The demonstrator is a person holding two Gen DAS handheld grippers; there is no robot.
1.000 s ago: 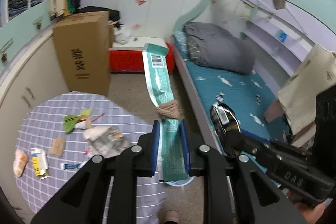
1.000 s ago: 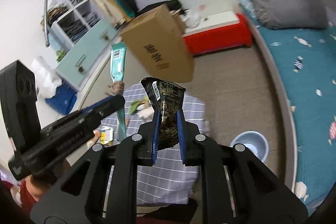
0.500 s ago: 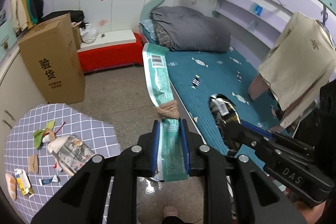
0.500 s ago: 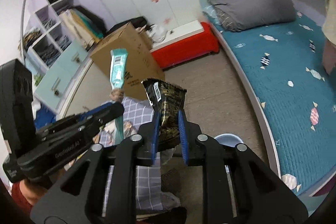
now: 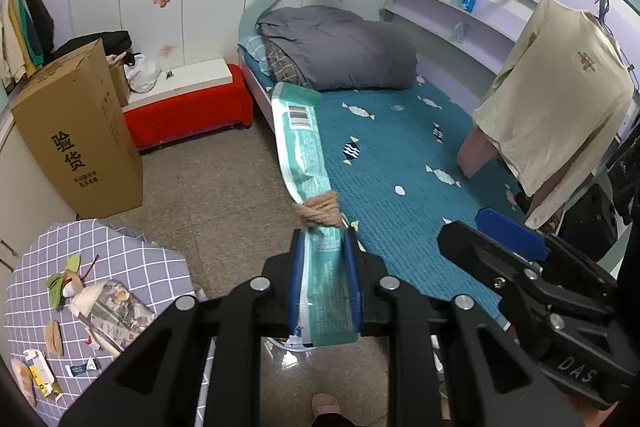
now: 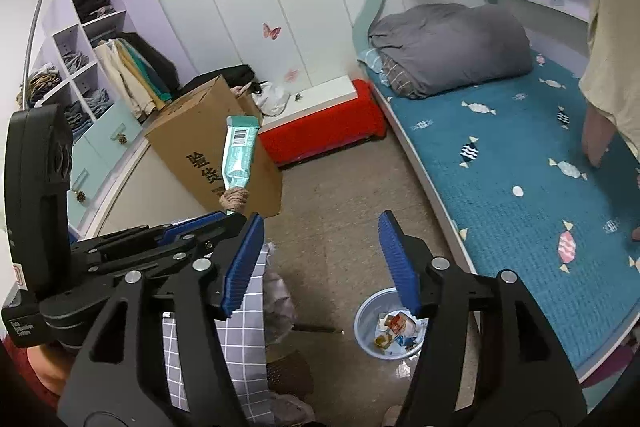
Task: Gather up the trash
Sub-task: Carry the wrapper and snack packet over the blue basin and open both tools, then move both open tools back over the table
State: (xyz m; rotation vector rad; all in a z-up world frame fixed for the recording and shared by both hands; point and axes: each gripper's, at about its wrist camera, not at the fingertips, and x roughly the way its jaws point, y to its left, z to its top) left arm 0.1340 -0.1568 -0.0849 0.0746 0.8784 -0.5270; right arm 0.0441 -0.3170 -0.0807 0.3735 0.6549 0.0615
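Observation:
My left gripper (image 5: 323, 259) is shut on a long teal snack wrapper (image 5: 302, 151) with a brown crumpled bit stuck at its middle, held up over the floor. The wrapper also shows in the right wrist view (image 6: 238, 153), left of my right gripper (image 6: 320, 259). My right gripper is open and empty, above a small blue trash bin (image 6: 364, 323) on the floor that holds several wrappers. The right gripper also shows at the right of the left wrist view (image 5: 496, 231). More trash lies on the checked table (image 5: 152, 267): a crumpled printed wrapper (image 5: 114, 307), green scraps (image 5: 60, 279), small packets (image 5: 40, 371).
A tall cardboard box (image 5: 80, 131) stands by the cupboards. A red bench (image 5: 188, 111) is against the far wall. A bed with a teal cover (image 5: 400, 163) and grey duvet (image 5: 340, 51) fills the right side. A beige shirt (image 5: 560, 91) hangs at right.
My right gripper opened and the dark snack bag it held is gone from between its fingers. Both grippers swung right, away from the table, toward the bin and bed.

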